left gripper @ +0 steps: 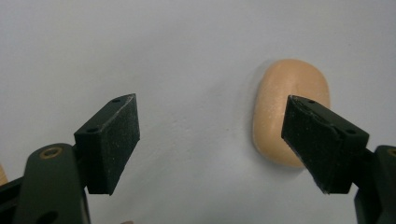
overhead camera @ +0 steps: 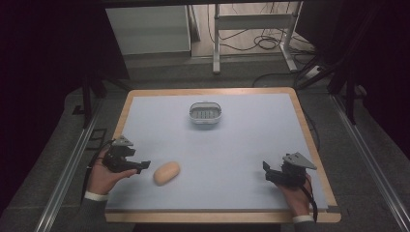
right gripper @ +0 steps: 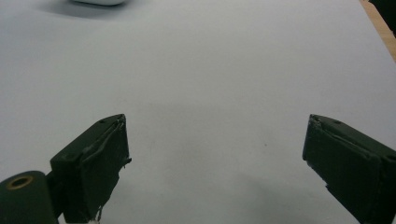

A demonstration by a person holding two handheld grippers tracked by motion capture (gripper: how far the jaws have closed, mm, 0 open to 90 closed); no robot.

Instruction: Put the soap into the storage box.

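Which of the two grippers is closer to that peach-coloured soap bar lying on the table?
The left. The left gripper sits just beside the soap bar, jaws open and not touching it. The right gripper rests far across the table, near its other edge.

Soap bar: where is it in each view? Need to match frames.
High view: soap bar at lower left of the mat, just right of the left gripper.
Left gripper view: right of centre, partly behind the right-hand jaw.
Right gripper view: not in it.
Shared landmark: pale blue mat.
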